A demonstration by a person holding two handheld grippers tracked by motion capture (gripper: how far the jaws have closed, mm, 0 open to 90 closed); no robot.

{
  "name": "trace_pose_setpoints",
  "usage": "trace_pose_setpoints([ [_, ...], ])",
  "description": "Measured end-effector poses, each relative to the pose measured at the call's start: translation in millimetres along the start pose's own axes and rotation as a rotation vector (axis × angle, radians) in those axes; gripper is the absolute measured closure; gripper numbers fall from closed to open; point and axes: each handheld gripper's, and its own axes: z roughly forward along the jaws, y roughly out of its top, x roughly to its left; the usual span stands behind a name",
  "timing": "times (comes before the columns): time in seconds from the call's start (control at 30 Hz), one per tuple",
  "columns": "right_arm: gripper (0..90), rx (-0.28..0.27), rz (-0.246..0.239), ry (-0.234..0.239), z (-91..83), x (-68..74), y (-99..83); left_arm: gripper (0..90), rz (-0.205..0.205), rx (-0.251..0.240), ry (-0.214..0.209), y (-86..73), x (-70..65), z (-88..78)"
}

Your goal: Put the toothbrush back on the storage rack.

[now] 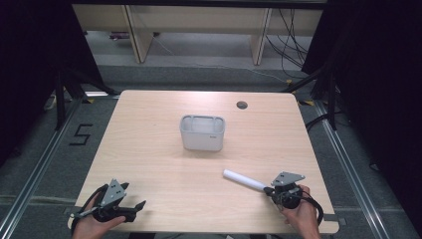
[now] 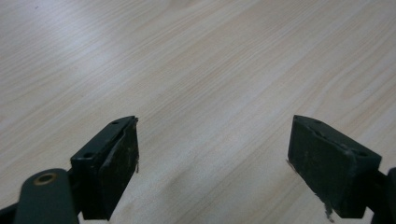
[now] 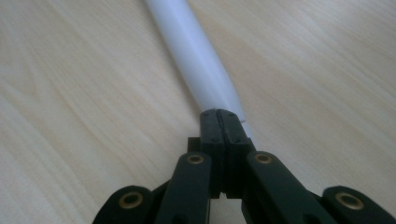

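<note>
A white tube (image 1: pixel 244 179) lies slanted on the wooden table (image 1: pixel 164 164) at the front right, its far end pointing towards the table's middle. My right gripper (image 1: pixel 269 189) is shut on the tube's near end. In the right gripper view the tube (image 3: pixel 196 56) narrows into the closed jaws of that gripper (image 3: pixel 224 116). A grey open-topped bin (image 1: pixel 201 142) stands at the table's centre, apart from both grippers. My left gripper (image 1: pixel 133 195) rests at the front left corner, open, and in the left gripper view this gripper (image 2: pixel 212 149) has only bare wood between its pads.
A small round dark hole (image 1: pixel 242 104) sits in the tabletop behind the bin to the right. The table's front edge (image 1: pixel 209 232) runs just below both hands. Black curtains and cables flank the table; wooden furniture legs stand beyond it.
</note>
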Motion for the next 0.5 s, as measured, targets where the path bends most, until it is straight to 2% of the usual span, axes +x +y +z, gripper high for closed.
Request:
trace_pose_setpoints([
  [0.07,90.0,0.009,-0.002,0.001,0.0,-1.9,1.6,16.1,0.003,0.005,0.001,0.2,0.4,-0.2],
  [0.1,90.0,-0.007,-0.010,-0.016,2.5,-4.1,2.8,16.1,0.002,0.003,0.000,0.2,0.1,-0.3],
  [0.13,90.0,0.016,-0.005,-0.013,2.4,-5.5,4.8,16.1,0.002,0.003,-0.001,0.1,-0.2,-0.3],
  [0.17,90.0,0.013,-0.014,-0.016,3.5,-7.1,5.8,16.1,0.006,0.013,0.001,0.4,0.0,-0.9],
  [0.2,90.0,0.017,-0.002,-0.015,4.6,-8.0,7.2,16.1,0.004,0.011,0.001,0.4,0.0,-0.7],
  [0.27,90.0,0.003,-0.019,-0.028,6.9,-11.6,9.0,16.1,0.005,0.011,0.002,0.6,0.0,-0.9],
  [0.3,90.0,0.008,0.004,-0.028,7.0,-11.2,9.8,16.1,0.001,0.006,0.000,0.6,-0.4,-0.7],
  [0.37,90.0,-0.001,-0.011,-0.031,9.1,-15.3,12.6,16.1,0.006,0.015,0.000,0.5,0.0,-0.8],
  [0.5,90.0,-0.006,0.007,-0.047,12.0,-21.4,19.2,16.1,0.006,0.010,-0.002,0.4,-0.4,-0.3],
])
